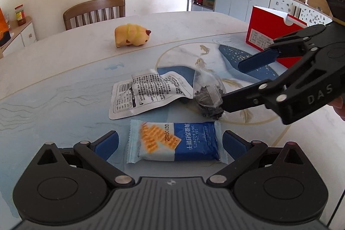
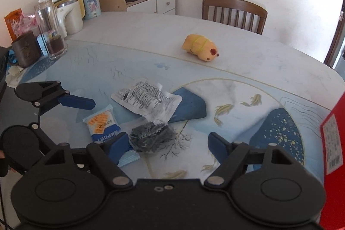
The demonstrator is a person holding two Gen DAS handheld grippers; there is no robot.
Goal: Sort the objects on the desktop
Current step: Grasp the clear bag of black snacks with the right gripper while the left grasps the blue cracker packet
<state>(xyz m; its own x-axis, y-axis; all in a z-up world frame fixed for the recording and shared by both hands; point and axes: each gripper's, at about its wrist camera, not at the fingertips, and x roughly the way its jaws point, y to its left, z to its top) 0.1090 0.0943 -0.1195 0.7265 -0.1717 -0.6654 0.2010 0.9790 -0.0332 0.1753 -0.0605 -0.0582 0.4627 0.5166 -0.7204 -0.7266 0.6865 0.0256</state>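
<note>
the biscuit packet (image 1: 175, 141), blue and white with an orange cracker print, lies flat on the desk (image 1: 64, 70) at 6 o'clock in the left wrist view, its long axis running 9 to 3 o'clock, the blue end toward 3. the left gripper (image 1: 170, 141) is spread wide, one finger at each short end of the packet, neither clearly touching it.

just beyond it, toward 1 o'clock, sits a clear bag of dark pieces (image 1: 208, 100), its twisted neck pointing toward 12. in the right wrist view the same bag (image 2: 151, 136) lies between the fingers of the right gripper (image 2: 168, 141), close to the 9 o'clock finger and well apart from the other; the jaws stand wide. whether that finger touches the bag i cannot tell.

a crumpled silver pouch (image 1: 146, 94), printed with black text, lies at 11 o'clock from the bag, its long axis running roughly 8 to 2 o'clock, one corner meeting the bag.

farther out, a yellow plush toy (image 1: 131, 36) lies at 11 o'clock, nose toward 3. a red box (image 1: 271, 36) stands at 2 o'clock, a wooden chair (image 1: 94, 12) behind the desk.
</note>
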